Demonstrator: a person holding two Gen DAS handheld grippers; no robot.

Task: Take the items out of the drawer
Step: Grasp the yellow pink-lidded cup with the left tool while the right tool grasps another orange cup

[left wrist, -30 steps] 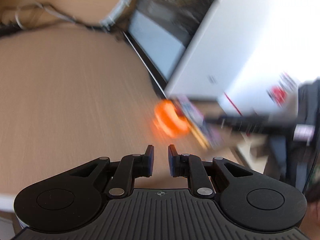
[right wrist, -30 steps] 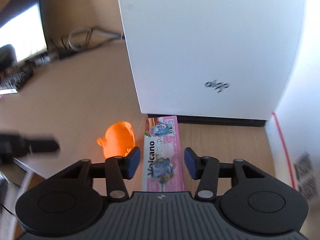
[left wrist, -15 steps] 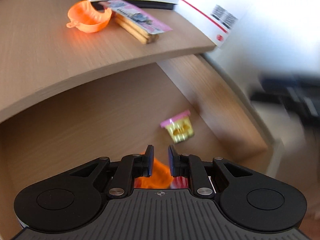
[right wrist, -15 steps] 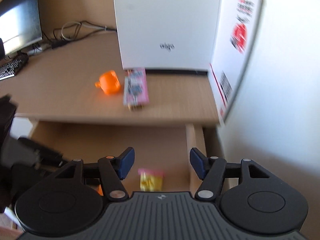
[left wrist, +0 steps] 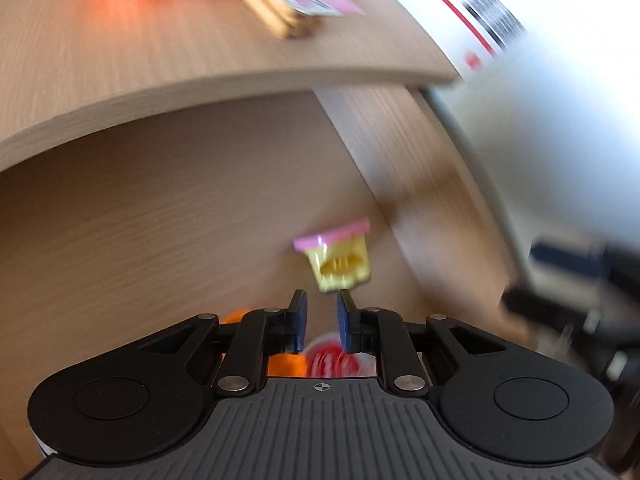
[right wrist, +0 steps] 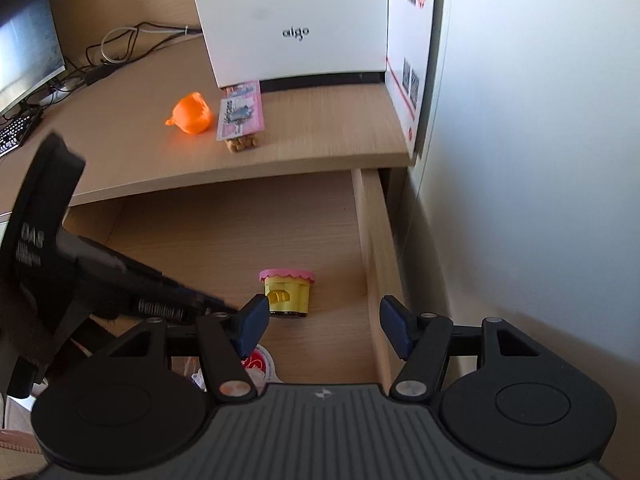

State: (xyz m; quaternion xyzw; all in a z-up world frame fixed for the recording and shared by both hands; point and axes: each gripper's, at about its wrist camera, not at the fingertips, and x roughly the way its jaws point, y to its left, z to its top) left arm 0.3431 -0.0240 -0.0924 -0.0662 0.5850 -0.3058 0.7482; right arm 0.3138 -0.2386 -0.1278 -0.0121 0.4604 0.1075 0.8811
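Observation:
The drawer [right wrist: 372, 240] under the desk top stands pulled out. A small yellow tub with a pink lid [right wrist: 286, 290] lies on its floor near the right wall, seen blurred in the left wrist view [left wrist: 340, 260] too. Nearer the front lie an orange item [left wrist: 284, 364] and a red-and-white round lid [right wrist: 260, 362]. My left gripper [left wrist: 320, 308] points down into the drawer just short of the tub, its pads a narrow gap apart and empty. My right gripper [right wrist: 324, 314] hovers over the drawer's right side, open, holding nothing.
On the desk top [right wrist: 320, 140] sit an orange cup [right wrist: 190, 114] and a pink snack packet [right wrist: 242, 114] in front of a white box [right wrist: 296, 20]. A white wall [right wrist: 540, 160] runs along the right. A monitor [right wrist: 24, 52] and cables are at far left.
Both grippers pulled back from the desk top and dipped toward the open drawer. The right jaws widened. The yellow tub now shows close ahead of the left fingers.

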